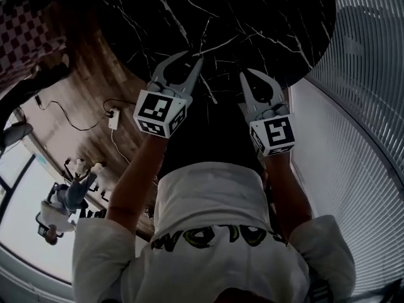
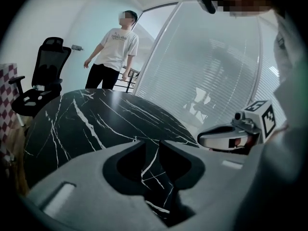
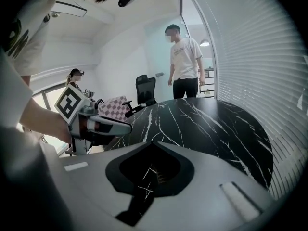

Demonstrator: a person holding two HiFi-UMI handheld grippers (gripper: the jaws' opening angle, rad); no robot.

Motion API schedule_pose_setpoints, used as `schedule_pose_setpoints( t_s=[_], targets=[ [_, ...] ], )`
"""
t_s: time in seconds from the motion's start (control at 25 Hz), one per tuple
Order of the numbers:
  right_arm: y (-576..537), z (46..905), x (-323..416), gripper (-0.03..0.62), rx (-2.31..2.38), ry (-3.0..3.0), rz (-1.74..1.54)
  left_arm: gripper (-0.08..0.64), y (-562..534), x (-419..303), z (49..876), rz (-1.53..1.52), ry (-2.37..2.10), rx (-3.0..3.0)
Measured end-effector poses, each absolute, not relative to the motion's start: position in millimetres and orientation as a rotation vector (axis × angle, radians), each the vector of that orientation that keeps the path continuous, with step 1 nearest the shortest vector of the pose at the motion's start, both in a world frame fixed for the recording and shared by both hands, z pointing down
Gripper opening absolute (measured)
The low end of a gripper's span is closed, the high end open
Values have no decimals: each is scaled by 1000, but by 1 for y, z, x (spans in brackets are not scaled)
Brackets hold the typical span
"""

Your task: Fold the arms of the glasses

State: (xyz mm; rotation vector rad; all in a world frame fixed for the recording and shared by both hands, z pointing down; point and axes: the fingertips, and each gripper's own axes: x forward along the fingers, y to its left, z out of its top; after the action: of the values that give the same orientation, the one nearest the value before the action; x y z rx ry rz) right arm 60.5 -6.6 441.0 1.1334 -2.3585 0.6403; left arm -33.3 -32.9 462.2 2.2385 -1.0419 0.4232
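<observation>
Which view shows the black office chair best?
Left gripper view: the black office chair stands large, backrest and armrests clear, beyond the table. The right gripper view shows it small and distant; the head view does not clearly show it.

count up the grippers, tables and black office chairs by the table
grippers: 2, left gripper and right gripper
table: 1
black chair: 1
total: 4
</observation>
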Motion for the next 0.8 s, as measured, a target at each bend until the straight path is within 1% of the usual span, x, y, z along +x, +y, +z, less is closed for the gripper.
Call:
schedule_pose_setpoints(
  t_s=[0.36, 0.72, 0.8],
  targets=[
    [3, 507, 61, 2, 1089, -2285, 712, 87, -40, -30, 519, 477, -1070, 2190],
    [7, 542, 60, 2, 1073, -2235, 765, 87, -42, -28, 539, 487, -1079, 2185],
    [7, 548, 60, 3, 1069, -2226, 765, 72, -43, -26, 540, 498, -1071, 2208]
  ],
)
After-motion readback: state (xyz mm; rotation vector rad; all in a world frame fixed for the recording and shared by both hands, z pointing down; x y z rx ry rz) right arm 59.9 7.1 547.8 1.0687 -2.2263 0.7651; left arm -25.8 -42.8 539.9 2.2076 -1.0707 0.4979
